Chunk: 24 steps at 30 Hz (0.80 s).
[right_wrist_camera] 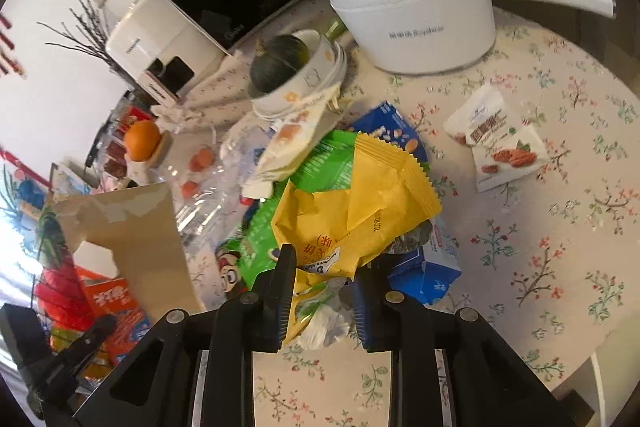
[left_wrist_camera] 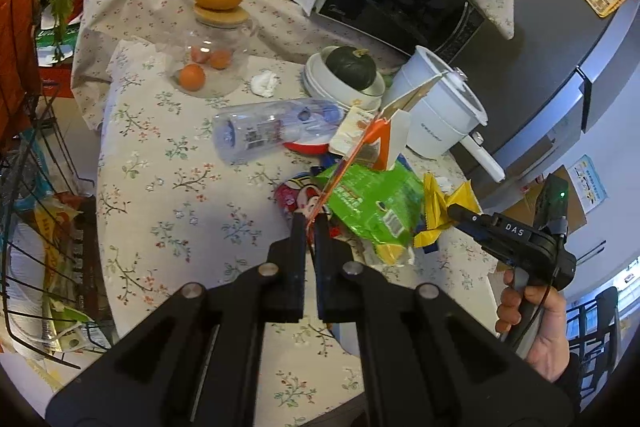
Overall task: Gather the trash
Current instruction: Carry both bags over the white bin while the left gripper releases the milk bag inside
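I have my left gripper [left_wrist_camera: 309, 221] clamped on the edge of a flattened orange carton [left_wrist_camera: 382, 141], which sticks up ahead of its fingers. My right gripper [right_wrist_camera: 322, 291] stands part open with the yellow wrapper [right_wrist_camera: 356, 203] between its fingers; I cannot tell whether it truly grips it. I judge the collecting barely begun. Just beyond both grippers the pile lies on the table [left_wrist_camera: 160, 195]: a green bag [left_wrist_camera: 372, 199], blue packets [right_wrist_camera: 394, 131], a cartoon-printed wrapper [left_wrist_camera: 296, 193]. Farther ahead of the left gripper lie a clear plastic bottle [left_wrist_camera: 272, 131] and a crumpled tissue [left_wrist_camera: 265, 84]. Ahead and right of my right gripper sits a white snack packet [right_wrist_camera: 496, 143], untouched. I see no bin in either view.
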{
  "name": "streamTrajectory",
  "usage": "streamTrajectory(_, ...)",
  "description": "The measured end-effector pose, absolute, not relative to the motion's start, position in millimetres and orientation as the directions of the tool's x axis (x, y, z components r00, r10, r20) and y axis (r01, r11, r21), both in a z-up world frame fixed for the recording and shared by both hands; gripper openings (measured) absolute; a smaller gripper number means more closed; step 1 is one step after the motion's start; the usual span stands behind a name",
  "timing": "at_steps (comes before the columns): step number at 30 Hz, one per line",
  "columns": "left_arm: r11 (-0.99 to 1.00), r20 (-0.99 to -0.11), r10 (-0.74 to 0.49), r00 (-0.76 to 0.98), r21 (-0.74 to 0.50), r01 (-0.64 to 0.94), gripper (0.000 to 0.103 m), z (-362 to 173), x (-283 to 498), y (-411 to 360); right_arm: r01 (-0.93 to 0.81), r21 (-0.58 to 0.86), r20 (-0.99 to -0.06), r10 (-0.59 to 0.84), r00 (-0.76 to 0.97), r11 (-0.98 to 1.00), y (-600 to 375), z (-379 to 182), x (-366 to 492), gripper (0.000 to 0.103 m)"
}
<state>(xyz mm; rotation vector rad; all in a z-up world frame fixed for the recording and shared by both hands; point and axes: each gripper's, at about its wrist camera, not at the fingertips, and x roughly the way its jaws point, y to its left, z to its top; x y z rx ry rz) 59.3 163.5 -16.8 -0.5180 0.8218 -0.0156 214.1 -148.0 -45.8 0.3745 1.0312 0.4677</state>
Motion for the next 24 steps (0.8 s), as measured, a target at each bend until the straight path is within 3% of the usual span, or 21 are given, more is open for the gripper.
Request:
streamTrajectory(13, 0.863, -0.659, -0.355, 0.663, -0.503, -0.038, 0.004, -9, 72, 101, -0.196, 0.450, -0.731, 0.485, 0.479, 0.871, -218, -14, 181, 0.026)
streamTrajectory(24, 0.832, -0.668, -0.517, 0.536, -0.539, 0.131, 0.004, -13, 93, -6, -0.047, 0.417, -0.751, 0.373, 0.544, 0.908, -337, -16, 144, 0.026)
